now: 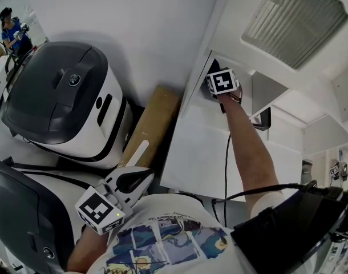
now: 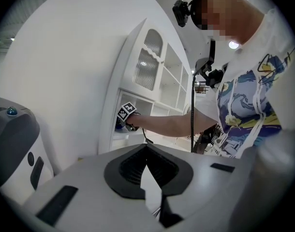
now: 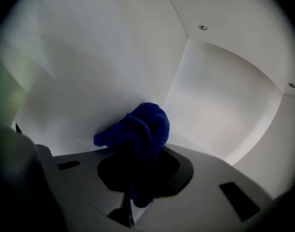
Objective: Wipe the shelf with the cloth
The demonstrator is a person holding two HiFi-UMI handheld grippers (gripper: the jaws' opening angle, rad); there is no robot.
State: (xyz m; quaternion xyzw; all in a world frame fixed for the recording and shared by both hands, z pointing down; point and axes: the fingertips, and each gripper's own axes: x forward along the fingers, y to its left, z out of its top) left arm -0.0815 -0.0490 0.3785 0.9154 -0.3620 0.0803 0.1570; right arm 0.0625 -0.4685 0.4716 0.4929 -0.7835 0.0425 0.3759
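My right gripper reaches into a compartment of the white shelf unit, its marker cube just outside the opening. In the right gripper view it is shut on a bunched blue cloth, which presses against the white inner wall near a corner. From the left gripper view, the same cloth shows as a blue scrap at the compartment's left side. My left gripper hangs low by my chest, away from the shelf; its jaws meet with nothing between them.
Two large white-and-dark-grey machines stand left of the shelf unit. A cardboard board leans between them and the cabinet. A black cable runs along my right arm. Another person stands far off.
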